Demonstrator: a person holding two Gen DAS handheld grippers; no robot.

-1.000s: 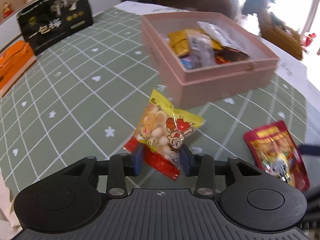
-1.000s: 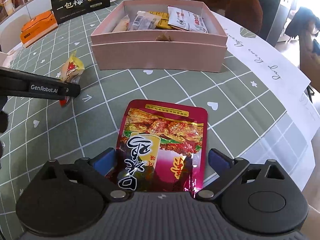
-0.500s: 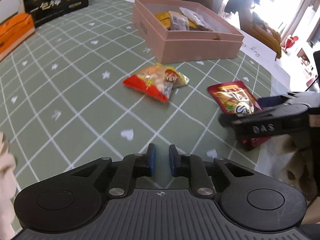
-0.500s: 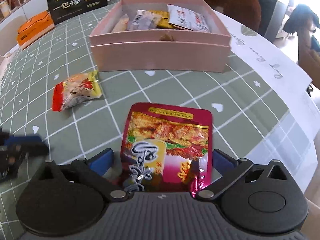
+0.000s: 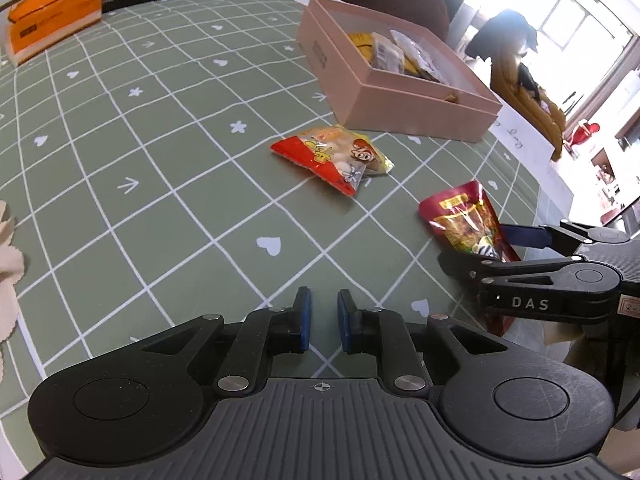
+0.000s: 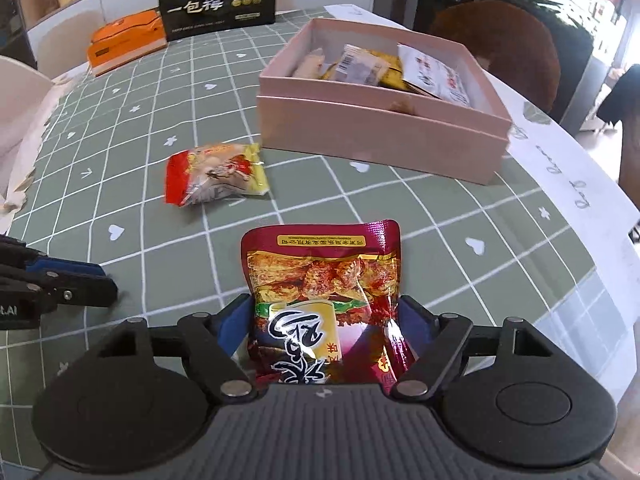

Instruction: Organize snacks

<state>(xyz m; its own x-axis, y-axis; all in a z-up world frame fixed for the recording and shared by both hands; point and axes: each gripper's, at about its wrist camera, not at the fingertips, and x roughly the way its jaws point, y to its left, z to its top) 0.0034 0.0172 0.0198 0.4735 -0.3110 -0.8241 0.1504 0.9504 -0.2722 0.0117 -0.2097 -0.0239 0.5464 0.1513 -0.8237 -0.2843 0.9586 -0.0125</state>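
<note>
The right hand-held gripper [image 6: 324, 320] pinches a maroon snack pouch [image 6: 320, 280] near the pink box [image 6: 380, 140]; a red-yellow packet [image 6: 216, 174] lies left of that box.

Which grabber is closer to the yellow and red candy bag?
Left, I think, though it's close. The left gripper is empty, pulled back from the candy bag. The right gripper, off to the side, pinches the dark red pouch.

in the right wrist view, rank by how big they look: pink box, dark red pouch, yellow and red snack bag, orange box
1. pink box
2. dark red pouch, though its nearness to the camera inflates it
3. yellow and red snack bag
4. orange box, though it is farthest
</note>
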